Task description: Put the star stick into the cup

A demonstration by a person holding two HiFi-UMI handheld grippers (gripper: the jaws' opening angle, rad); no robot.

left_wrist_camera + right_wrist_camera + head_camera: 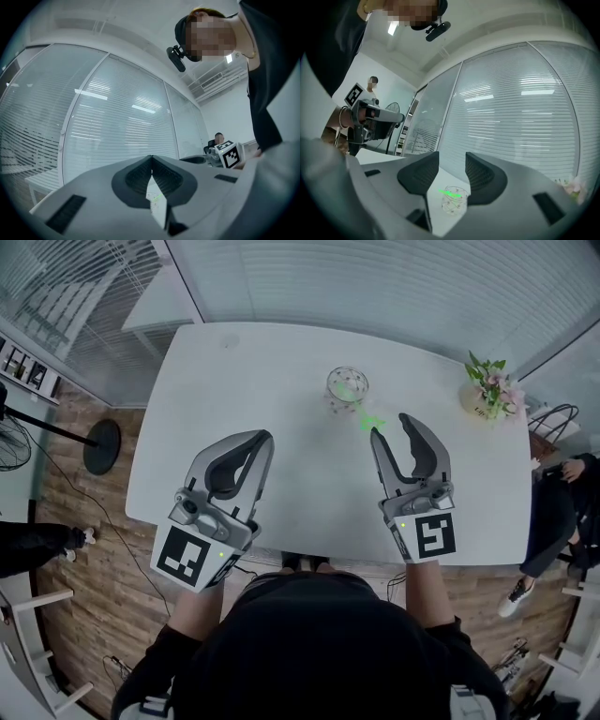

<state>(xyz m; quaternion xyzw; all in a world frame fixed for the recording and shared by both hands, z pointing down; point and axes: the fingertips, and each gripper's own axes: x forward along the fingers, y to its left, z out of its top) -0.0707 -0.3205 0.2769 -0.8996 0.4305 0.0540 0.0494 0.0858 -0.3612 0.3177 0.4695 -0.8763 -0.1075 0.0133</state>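
A clear glass cup point(347, 387) stands on the white table point(281, 362) beyond my grippers. The green star stick point(350, 389) rests in it, and a green end pokes out over the near rim toward my right gripper. In the right gripper view the stick point(450, 191) lies across the top of the cup point(452, 204). My right gripper point(392, 426) point(452, 157) is open just short of the cup, with nothing between its fingers. My left gripper point(264, 438) point(151, 158) hovers over the table's near left part, shut and empty.
A small pot of pink flowers point(491, 390) stands at the table's right end. A fan base point(101, 446) sits on the wood floor at the left. A seated person point(555, 512) is off the right edge. Another white table point(159, 304) stands behind.
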